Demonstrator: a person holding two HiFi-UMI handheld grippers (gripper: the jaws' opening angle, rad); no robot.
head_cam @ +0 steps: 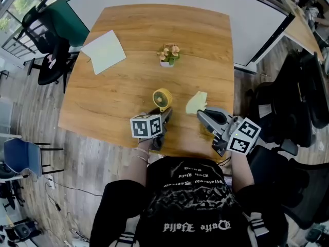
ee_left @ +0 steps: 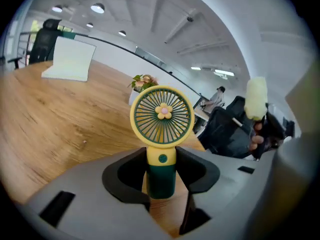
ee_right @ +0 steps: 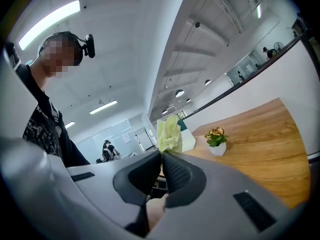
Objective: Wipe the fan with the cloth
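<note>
A small yellow fan (head_cam: 162, 98) with a flower hub and a dark green handle (ee_left: 162, 179) is near the table's front edge. My left gripper (head_cam: 165, 113) is shut on that handle, both black pads against its sides; the round grille (ee_left: 162, 116) rises above the jaws and faces the camera. My right gripper (head_cam: 202, 113) is just to the fan's right, shut on a pale yellow-green cloth (head_cam: 196, 103). The cloth (ee_right: 169, 133) sticks up out of the closed jaws in the right gripper view. It is apart from the fan, and also shows as the cloth (ee_left: 256, 98) in the left gripper view.
A small potted plant (head_cam: 168, 54) stands at the middle of the wooden table (head_cam: 118, 91). A pale sheet of paper (head_cam: 104, 51) lies at the far left. Office chairs (head_cam: 46, 45) stand round the table, and a white wall panel runs behind it.
</note>
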